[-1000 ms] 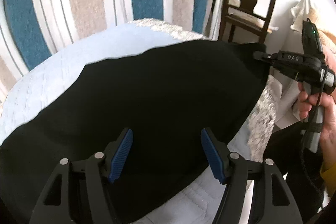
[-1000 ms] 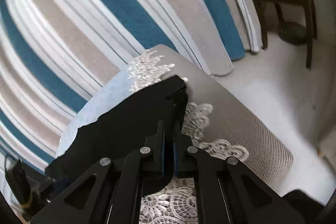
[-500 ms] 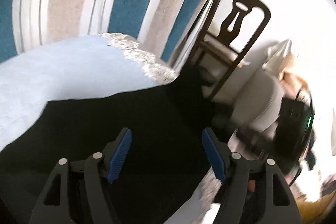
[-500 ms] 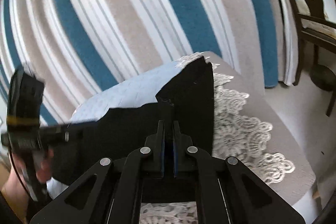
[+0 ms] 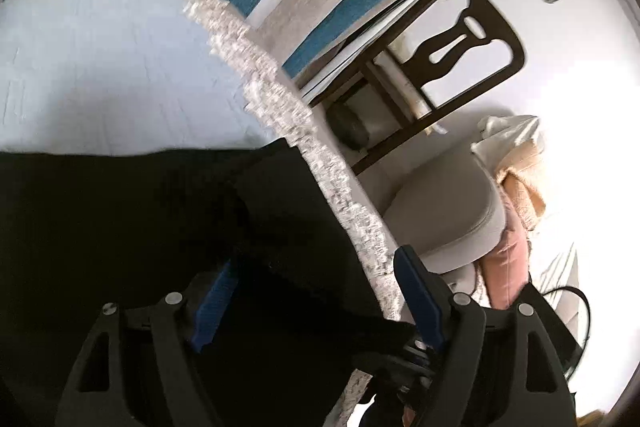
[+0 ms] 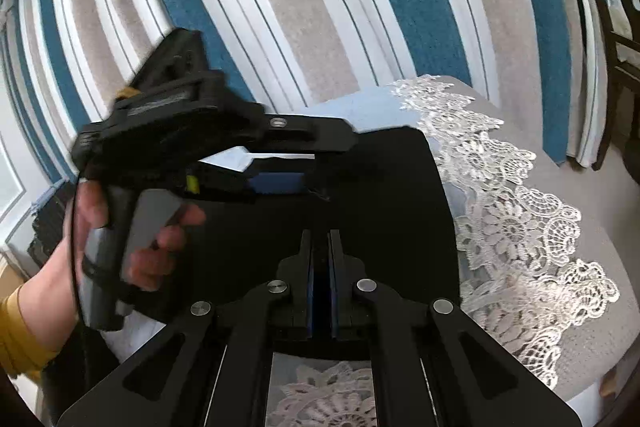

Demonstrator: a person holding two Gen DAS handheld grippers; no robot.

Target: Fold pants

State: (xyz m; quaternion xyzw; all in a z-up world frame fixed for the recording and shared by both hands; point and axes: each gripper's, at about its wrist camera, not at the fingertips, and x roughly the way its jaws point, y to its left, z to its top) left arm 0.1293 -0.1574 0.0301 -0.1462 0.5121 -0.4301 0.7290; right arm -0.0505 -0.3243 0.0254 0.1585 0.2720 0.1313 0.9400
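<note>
Black pants [image 5: 140, 227] lie spread on a table with a light blue cloth [image 5: 100, 67]; they also show in the right wrist view [image 6: 392, 195]. My left gripper [image 5: 316, 287] is open, its blue pads just above the pants near the lace edge. In the right wrist view the left gripper [image 6: 320, 171] hovers over the pants, held in a hand. My right gripper [image 6: 320, 247] is shut on the near edge of the pants.
A white lace trim [image 6: 520, 227] hangs over the table's right side. A striped blue and beige curtain [image 6: 360, 7] is behind. A dark wooden chair [image 5: 440, 67] and a grey seat [image 5: 448, 211] stand to the right.
My left gripper has swung right, toward the table's lace edge and over the right gripper. The right gripper, still shut on the pants, has turned left to face across the table.
</note>
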